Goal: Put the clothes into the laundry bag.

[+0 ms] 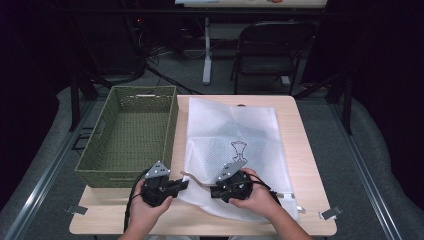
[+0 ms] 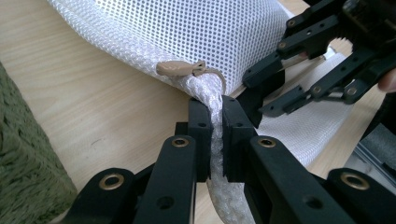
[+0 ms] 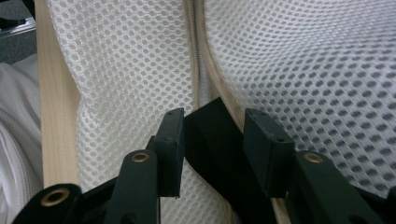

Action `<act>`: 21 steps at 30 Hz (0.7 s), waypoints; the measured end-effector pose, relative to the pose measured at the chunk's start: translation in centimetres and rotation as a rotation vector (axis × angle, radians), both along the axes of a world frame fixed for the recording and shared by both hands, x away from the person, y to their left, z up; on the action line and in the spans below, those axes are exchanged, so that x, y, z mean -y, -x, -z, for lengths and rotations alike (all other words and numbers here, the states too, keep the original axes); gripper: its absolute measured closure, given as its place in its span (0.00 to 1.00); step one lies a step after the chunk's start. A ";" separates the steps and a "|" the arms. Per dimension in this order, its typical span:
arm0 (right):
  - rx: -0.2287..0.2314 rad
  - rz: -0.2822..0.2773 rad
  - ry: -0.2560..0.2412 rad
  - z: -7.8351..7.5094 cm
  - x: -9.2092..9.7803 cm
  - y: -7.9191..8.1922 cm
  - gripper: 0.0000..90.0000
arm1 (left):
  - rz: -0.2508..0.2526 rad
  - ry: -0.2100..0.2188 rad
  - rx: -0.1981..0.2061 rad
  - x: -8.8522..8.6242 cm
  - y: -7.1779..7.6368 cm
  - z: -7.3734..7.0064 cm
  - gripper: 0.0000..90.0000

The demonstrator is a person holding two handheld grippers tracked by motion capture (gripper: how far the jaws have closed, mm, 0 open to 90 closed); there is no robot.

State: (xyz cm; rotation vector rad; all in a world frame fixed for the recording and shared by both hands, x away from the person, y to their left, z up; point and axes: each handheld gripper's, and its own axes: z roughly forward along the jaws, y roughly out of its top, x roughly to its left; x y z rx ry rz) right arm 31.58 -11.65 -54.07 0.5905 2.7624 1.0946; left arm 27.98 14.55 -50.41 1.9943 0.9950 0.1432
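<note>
A white mesh laundry bag (image 1: 232,130) lies flat on the wooden table (image 1: 302,150). My left gripper (image 1: 186,184) is at its near left corner. In the left gripper view it (image 2: 214,126) is shut on a bunched corner of the mesh bag (image 2: 187,28), just below the tan zipper pull (image 2: 180,68). My right gripper (image 1: 212,191) faces it from the right, close by. Its jaws (image 2: 261,93) stand apart at the bag's zipper edge. In the right gripper view that gripper (image 3: 212,126) is open over the mesh bag (image 3: 303,56), with the zipper (image 3: 192,56) running up from between the jaws.
A green woven basket (image 1: 172,125) stands on the table's left side, empty, right beside the bag and my left gripper. A folding chair (image 1: 270,45) and a desk leg stand beyond the table. Small metal clips (image 1: 330,212) sit at the front corners.
</note>
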 end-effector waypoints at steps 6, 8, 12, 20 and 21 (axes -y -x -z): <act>0.023 -0.013 0.028 0.1 -0.9 0.2 0.63 | 0.008 0.013 0.006 0.4 -0.2 -0.7 0.95; 0.039 -0.014 0.042 0.1 -1.0 0.1 0.69 | 0.017 0.012 0.011 0.6 -0.2 -0.9 0.95; 0.030 -0.016 0.054 0.2 -0.9 0.0 0.86 | 0.024 0.016 0.017 0.9 -0.2 -1.2 0.95; 0.046 0.007 0.048 -0.2 -0.4 -0.5 1.00 | 0.035 0.031 0.022 1.3 -0.1 -1.7 0.95; 0.045 0.011 0.044 -0.3 -0.4 -0.6 1.00 | 0.036 0.030 0.026 1.3 -0.1 -1.7 0.95</act>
